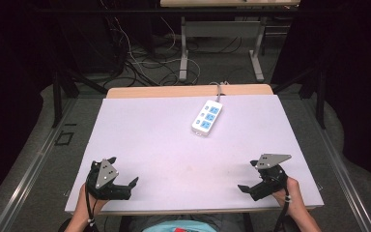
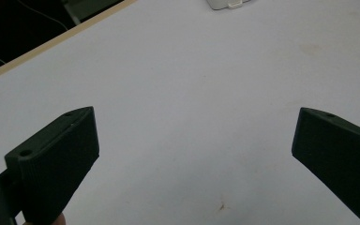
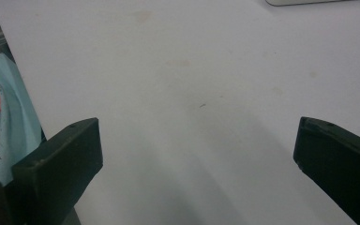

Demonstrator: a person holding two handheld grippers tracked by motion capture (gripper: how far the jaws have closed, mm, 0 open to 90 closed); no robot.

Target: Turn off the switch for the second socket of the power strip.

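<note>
Both hand-held grippers, left (image 1: 125,186) and right (image 1: 249,186), gape empty near a white, blue-socketed power strip (image 1: 207,117).

a white worktop (image 1: 149,145) covers most of the scene, its pale surface marked by a few faint stains. beyond the worktop's far edge a strip of wood (image 1: 174,91) shows. further behind the worktop, tangled cables (image 1: 140,60) lie on the grey floor (image 1: 222,63) beside the metal legs (image 1: 183,53) of another table.
</note>
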